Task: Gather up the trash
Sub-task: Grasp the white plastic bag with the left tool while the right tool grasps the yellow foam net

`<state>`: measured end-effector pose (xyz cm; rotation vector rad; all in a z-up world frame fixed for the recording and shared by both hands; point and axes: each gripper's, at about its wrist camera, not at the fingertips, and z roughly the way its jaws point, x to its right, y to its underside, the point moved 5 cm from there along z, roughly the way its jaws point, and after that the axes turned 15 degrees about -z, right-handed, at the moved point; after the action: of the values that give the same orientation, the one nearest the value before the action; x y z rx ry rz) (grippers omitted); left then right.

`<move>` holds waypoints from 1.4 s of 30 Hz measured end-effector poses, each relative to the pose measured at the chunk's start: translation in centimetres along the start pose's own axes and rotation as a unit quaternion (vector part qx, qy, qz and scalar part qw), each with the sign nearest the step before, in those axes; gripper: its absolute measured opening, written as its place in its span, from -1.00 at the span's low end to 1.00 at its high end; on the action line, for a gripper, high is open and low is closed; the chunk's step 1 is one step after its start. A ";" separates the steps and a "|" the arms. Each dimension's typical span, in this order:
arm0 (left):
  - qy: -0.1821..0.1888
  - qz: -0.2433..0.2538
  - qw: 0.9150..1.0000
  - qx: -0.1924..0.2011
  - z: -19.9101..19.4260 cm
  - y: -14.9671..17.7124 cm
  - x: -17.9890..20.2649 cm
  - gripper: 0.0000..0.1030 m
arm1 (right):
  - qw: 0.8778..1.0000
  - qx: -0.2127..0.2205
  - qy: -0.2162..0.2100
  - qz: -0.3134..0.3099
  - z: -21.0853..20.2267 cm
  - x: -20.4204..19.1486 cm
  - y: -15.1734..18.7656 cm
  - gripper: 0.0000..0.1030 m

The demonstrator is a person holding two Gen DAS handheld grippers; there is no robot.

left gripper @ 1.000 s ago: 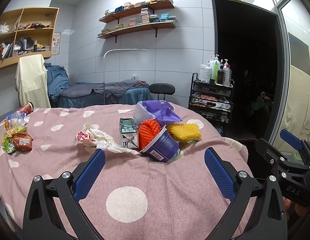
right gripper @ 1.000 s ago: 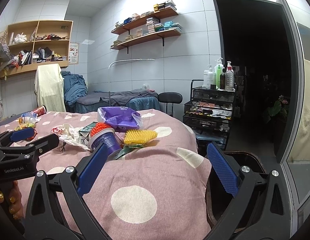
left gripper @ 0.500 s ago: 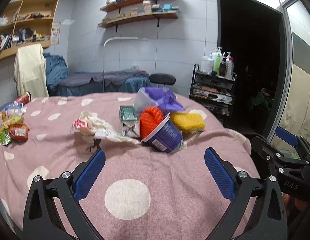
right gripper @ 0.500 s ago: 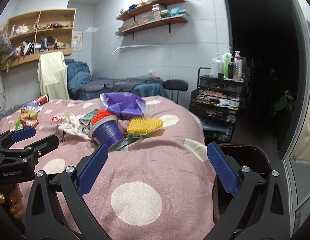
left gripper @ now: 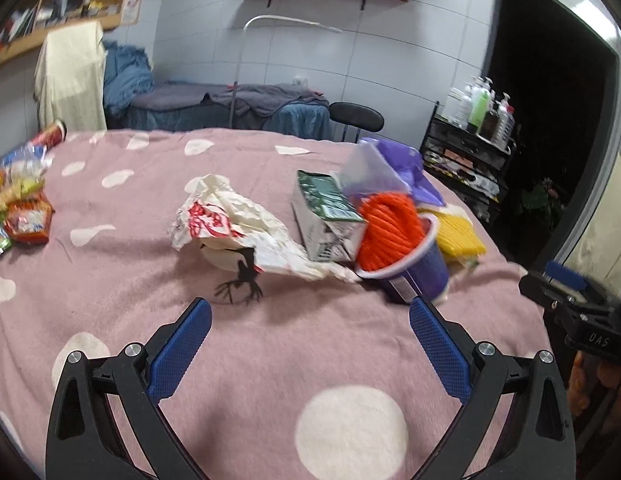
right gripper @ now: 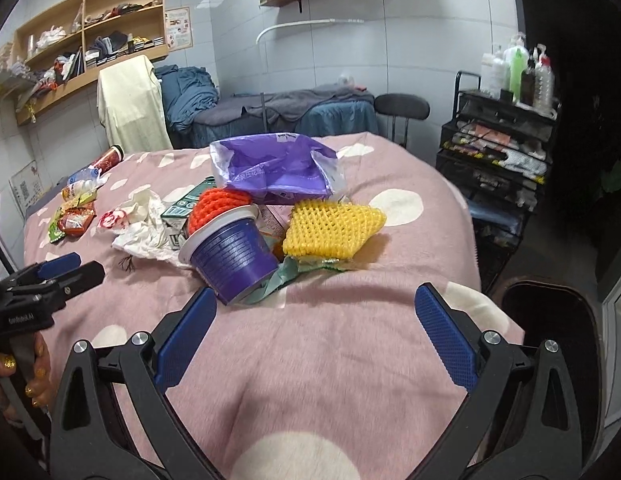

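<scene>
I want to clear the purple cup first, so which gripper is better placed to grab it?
Probably the right gripper: open and empty, with the purple cup just ahead of its left finger. The left gripper, also open, faces the crumpled wrapper instead.

White-tiled walls, wooden shelves

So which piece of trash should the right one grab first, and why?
Probably ease the open right gripper forward onto the tipped purple cup: it lies nearest, just ahead of the left finger, and the gripper holds nothing.
</scene>
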<state>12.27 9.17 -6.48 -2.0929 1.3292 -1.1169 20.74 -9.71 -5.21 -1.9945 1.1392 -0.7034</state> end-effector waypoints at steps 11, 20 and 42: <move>0.007 -0.094 0.993 -0.064 5.7 -3.7 -2.4 0.40 | 0.995 -0.078 -0.030 0.062 8.0 3.7 -2.4 0.55; 0.001 -0.082 0.993 -0.081 7.0 -3.6 -2.2 -0.55 | 0.990 -0.096 -0.050 0.094 10.6 4.5 -2.6 -0.53; -0.005 0.001 0.999 0.037 -0.5 -4.7 1.8 -0.80 | 0.999 0.009 0.000 0.045 1.6 3.5 -2.8 -0.78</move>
<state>14.84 9.75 -2.15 -2.0397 1.2657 -1.1370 24.90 -11.32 -3.54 -1.9155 1.2094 -0.6650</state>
